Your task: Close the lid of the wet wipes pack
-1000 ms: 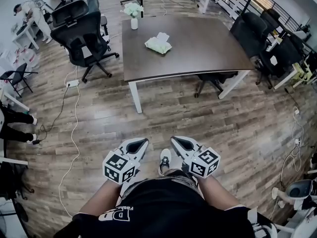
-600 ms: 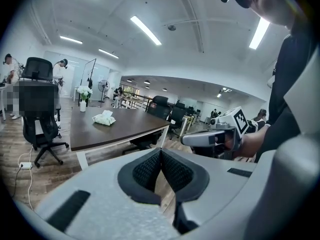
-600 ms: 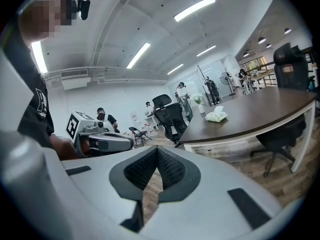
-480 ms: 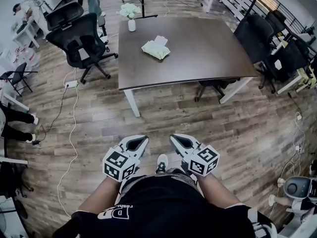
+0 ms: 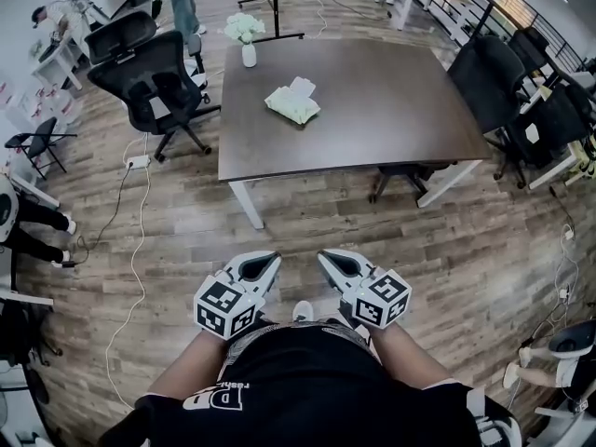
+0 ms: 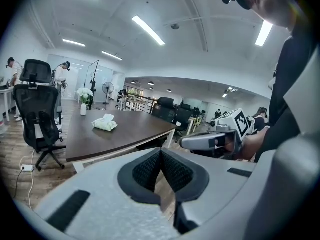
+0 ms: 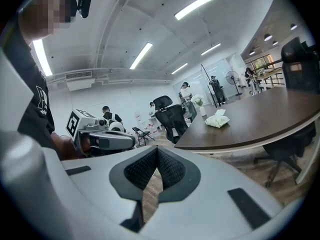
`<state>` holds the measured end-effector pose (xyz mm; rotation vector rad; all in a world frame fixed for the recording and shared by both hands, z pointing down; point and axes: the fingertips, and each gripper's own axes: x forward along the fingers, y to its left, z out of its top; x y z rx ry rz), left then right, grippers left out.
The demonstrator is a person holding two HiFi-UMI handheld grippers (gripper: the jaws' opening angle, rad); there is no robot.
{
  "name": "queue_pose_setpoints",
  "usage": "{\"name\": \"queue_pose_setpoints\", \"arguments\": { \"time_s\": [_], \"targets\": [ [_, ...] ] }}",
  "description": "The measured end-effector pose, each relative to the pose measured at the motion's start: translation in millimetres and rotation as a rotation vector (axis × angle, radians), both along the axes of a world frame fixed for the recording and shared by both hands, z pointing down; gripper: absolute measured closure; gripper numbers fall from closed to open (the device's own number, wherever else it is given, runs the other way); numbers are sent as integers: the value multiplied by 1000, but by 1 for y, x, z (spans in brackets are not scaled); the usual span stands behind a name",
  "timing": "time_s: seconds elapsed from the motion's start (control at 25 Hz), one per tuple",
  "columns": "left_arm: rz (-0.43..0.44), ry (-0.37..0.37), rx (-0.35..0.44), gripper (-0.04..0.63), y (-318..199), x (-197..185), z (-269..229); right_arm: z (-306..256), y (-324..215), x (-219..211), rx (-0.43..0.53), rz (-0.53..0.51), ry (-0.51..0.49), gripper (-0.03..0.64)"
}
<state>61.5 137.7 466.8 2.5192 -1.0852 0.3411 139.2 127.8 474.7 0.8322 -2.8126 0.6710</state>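
The left tongs (image 5: pixel 264 263) and right tongs (image 5: pixel 330 260) are held side by side close before the waist, pointing forward. Both pairs of jaws are pressed together, empty.

The only lettering to be found stands on the person's black shirt (image 5: pixel 307 380): white print just below the marker cube (image 5: pixel 226 308) of the left gripper (image 5: pixel 263 264) in the head view. A small line there reads something like "Fash" (upside down and creased, so no more of it is sure). The larger block letters next to it, a little farther from the cube, cannot be made out with certainty. The cube itself carries black-and-white square marker patterns, no letters or digits. On the wet wipes pack (image 5: pixel 292 103), far beyond the cube on the table (image 5: pixel 391 110), any label is too small to read.
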Motion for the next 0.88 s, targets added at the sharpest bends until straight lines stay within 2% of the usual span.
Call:
{"name": "queue_pose_setpoints", "arguments": {
  "time_s": [0.32,0.88],
  "targets": [
    [-18,-7,-24,578,-24,9,5,10,-21,10,-31,-9,-1,615],
    [-36,10,-38,578,-78,-11,16,20,-69,-7,-37,-19,29,615]
  ]
}}
